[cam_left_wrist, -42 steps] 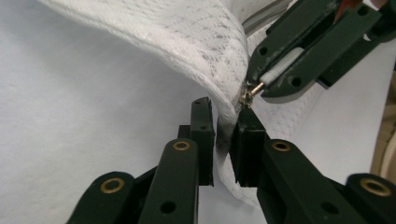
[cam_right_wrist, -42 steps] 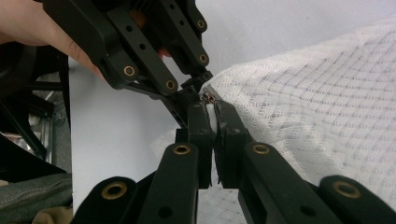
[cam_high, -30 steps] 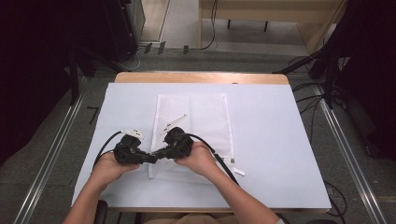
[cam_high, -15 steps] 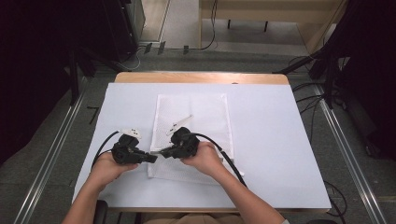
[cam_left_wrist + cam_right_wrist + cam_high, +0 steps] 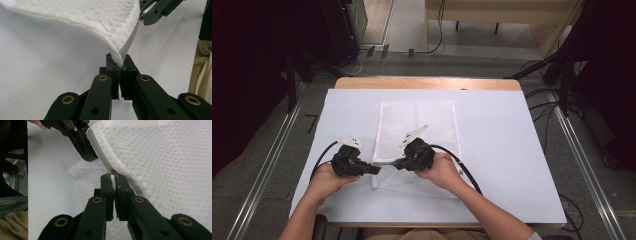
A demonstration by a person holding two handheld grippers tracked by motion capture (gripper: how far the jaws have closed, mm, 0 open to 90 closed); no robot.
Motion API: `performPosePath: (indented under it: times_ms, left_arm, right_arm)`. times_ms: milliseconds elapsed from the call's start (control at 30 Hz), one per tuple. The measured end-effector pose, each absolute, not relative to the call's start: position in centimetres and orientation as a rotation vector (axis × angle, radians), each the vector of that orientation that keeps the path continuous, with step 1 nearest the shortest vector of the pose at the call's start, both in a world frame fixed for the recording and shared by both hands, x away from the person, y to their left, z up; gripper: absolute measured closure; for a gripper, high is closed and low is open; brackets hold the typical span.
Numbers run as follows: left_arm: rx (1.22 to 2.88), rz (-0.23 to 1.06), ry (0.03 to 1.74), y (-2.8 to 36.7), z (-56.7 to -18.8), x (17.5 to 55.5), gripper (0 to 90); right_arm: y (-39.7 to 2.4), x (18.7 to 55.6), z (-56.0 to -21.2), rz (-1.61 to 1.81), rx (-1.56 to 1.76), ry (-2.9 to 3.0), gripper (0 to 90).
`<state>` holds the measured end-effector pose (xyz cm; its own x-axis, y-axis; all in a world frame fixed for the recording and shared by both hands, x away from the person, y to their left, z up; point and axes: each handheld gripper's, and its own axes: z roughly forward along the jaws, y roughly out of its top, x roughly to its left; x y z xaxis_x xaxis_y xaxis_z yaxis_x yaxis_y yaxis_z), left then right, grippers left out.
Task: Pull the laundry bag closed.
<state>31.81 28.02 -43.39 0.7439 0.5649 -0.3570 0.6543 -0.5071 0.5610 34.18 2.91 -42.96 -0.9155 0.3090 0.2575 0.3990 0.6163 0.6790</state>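
Beyond the tongs, a pale wooden table edge (image 5: 427,83) shows past the white sheet covering the tabletop (image 5: 512,150). Grey carpeted floor (image 5: 272,165) lies on both sides, crossed by silver metal floor rails (image 5: 262,172). Farther off, black cables (image 5: 439,35) trail toward a light wooden cabinet (image 5: 507,12). Dark equipment (image 5: 257,60) stands left.

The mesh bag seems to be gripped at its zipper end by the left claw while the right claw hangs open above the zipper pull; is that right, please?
Not quite: the right claw is not open. The right gripper view shows its jaws closed on the zipper pull. The rest holds: in the left gripper view the left claw grips the mesh bag at its zipper end.
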Motion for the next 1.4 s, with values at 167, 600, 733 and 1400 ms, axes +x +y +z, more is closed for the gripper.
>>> performPosePath:
  times_ms: [167,600,733,1400]
  left_arm:
    - [2.239,-0.164,0.914,28.0,-43.3,31.8,87.9]
    - [2.251,-0.157,0.913,28.0,-43.4,31.8,87.8]
    - [2.241,-0.164,0.922,28.1,-43.4,31.8,87.8]
    - [2.249,-0.186,0.921,28.1,-43.3,31.8,88.0]
  right_arm:
    - [2.2,34.6,-43.2,-1.216,-0.632,-2.672,87.9]
    - [1.2,34.6,-43.3,-1.215,-0.647,-2.677,87.8]
    - [0.6,34.8,-43.4,-1.219,-0.668,-2.665,87.8]
    - [-0.6,34.8,-43.5,-1.214,-0.699,-2.671,87.8]
